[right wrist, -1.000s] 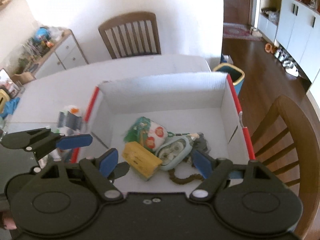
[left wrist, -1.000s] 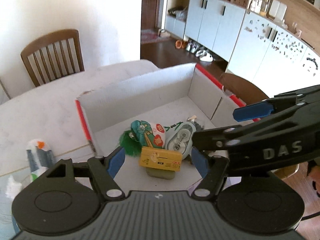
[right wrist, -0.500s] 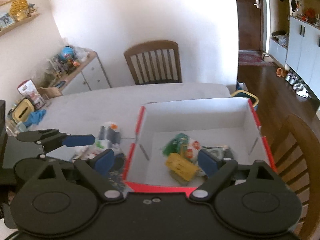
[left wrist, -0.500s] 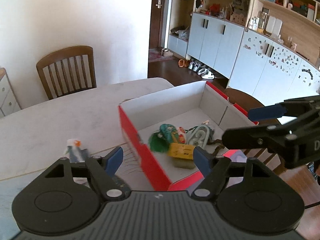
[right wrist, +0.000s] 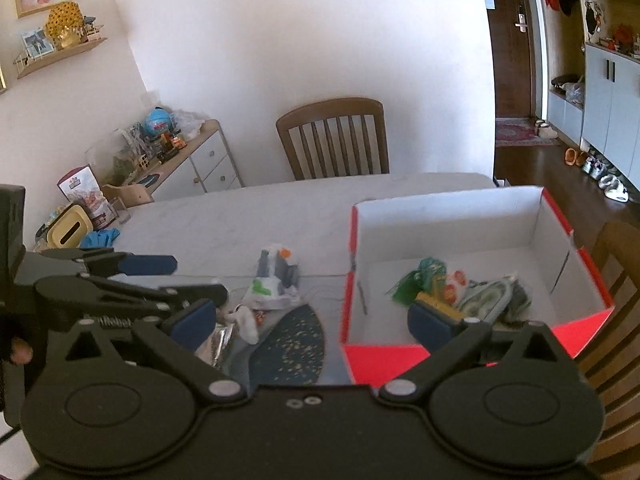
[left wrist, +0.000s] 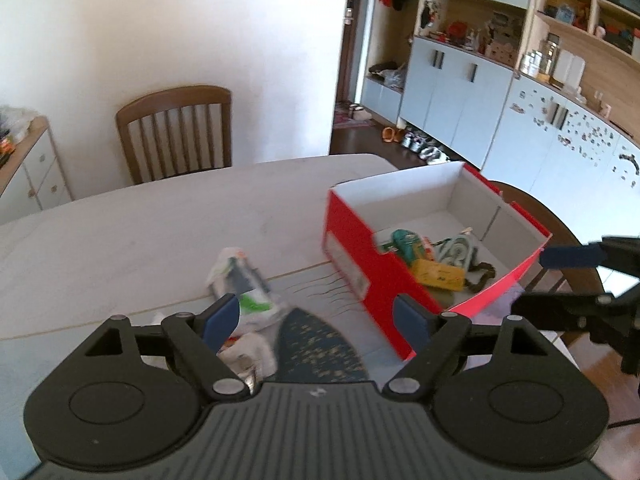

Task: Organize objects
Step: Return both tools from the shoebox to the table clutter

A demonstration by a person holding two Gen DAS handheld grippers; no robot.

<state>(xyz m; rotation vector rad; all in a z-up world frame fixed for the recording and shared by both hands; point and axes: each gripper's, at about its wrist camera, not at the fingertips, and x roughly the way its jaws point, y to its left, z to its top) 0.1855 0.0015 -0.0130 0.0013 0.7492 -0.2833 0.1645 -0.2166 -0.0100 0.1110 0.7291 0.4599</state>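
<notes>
A red cardboard box (left wrist: 352, 240) with a white inside (right wrist: 452, 224) stands on the table. In it lie a yellow packet (left wrist: 438, 274), a green and orange packet (right wrist: 434, 276) and a pale green case (right wrist: 490, 300). A white and green plastic packet (left wrist: 240, 280) lies on the table left of the box, also in the right wrist view (right wrist: 274, 280). My left gripper (left wrist: 318, 318) is open and empty, held above the table near that packet. My right gripper (right wrist: 308, 320) is open and empty, in front of the box.
A dark blue speckled mat (left wrist: 316, 344) and crumpled wrappers (right wrist: 240, 320) lie at the table's near edge. A wooden chair (left wrist: 176, 132) stands behind the table, another (right wrist: 616, 280) to the right. A sideboard with clutter (right wrist: 160, 148) is at the left.
Both grippers have drawn back and up from inside the box. The box now sits further off to the right, and the packet and mat on the table have come into view.
</notes>
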